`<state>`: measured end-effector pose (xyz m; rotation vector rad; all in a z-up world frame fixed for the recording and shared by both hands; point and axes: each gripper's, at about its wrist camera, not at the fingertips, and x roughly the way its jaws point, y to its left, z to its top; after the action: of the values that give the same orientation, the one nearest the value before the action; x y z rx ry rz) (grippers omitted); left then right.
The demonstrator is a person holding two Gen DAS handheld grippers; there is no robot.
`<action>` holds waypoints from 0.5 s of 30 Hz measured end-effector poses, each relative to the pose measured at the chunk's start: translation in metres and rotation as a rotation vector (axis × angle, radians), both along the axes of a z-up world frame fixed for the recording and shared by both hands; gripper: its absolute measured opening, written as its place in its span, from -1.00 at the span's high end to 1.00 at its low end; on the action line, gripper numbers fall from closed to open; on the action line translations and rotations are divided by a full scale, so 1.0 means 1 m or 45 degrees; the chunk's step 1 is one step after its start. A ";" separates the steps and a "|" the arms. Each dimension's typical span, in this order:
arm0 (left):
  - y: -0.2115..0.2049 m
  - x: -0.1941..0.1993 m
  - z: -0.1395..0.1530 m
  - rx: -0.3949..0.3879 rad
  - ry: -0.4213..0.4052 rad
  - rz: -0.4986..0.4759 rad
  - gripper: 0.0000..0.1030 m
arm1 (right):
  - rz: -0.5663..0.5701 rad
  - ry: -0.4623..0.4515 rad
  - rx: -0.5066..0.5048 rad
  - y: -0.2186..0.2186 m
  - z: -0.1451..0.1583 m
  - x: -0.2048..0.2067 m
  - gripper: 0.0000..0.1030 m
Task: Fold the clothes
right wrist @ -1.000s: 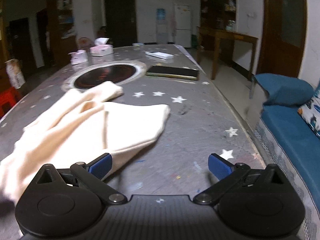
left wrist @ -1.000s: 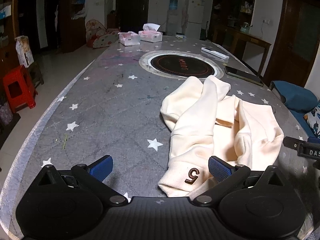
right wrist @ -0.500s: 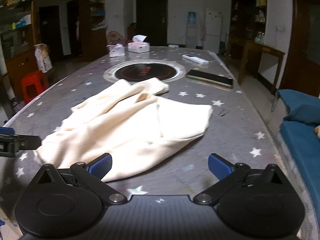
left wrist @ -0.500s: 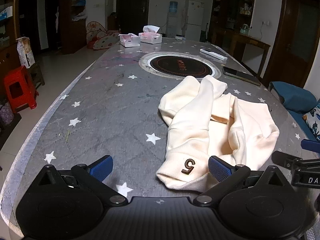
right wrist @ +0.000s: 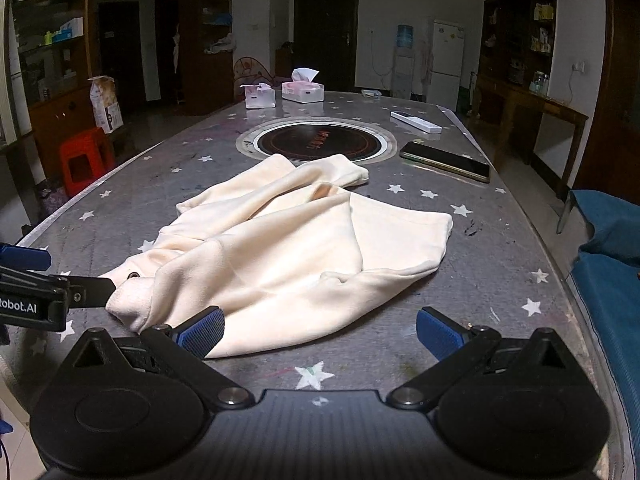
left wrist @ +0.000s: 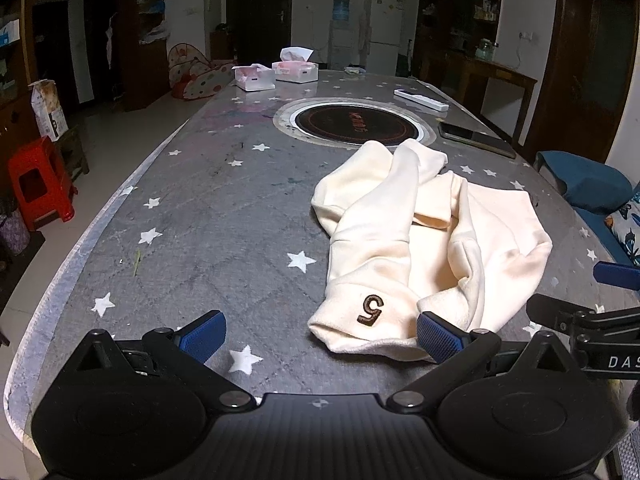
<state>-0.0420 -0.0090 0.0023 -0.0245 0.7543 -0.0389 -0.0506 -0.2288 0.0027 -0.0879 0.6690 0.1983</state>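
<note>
The cream sweatshirt (left wrist: 424, 248) lies rumpled mid-table, looking soft, light and floppy, best pinched at its near cuff and hem; left gripper (left wrist: 320, 334) and right gripper (right wrist: 318, 330) gape wide, empty.

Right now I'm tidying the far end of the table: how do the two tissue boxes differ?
The right tissue box looks wider and pinker, with a tissue standing up tall; the left tissue box looks smaller and whiter, its tissue barely poking out. Both sit side by side beyond the round hob.
</note>
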 end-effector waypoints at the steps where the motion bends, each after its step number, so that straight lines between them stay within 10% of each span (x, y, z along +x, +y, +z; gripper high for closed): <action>1: 0.000 0.000 0.000 0.000 0.002 0.000 -1.00 | 0.001 0.000 -0.001 0.000 0.000 -0.001 -1.00; 15: -0.003 -0.004 -0.001 0.015 0.011 -0.013 -1.00 | 0.025 -0.007 -0.003 0.008 0.003 -0.006 -1.00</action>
<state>-0.0462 -0.0119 0.0018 -0.0094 0.7631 -0.0440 -0.0564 -0.2204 0.0057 -0.0973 0.6631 0.2161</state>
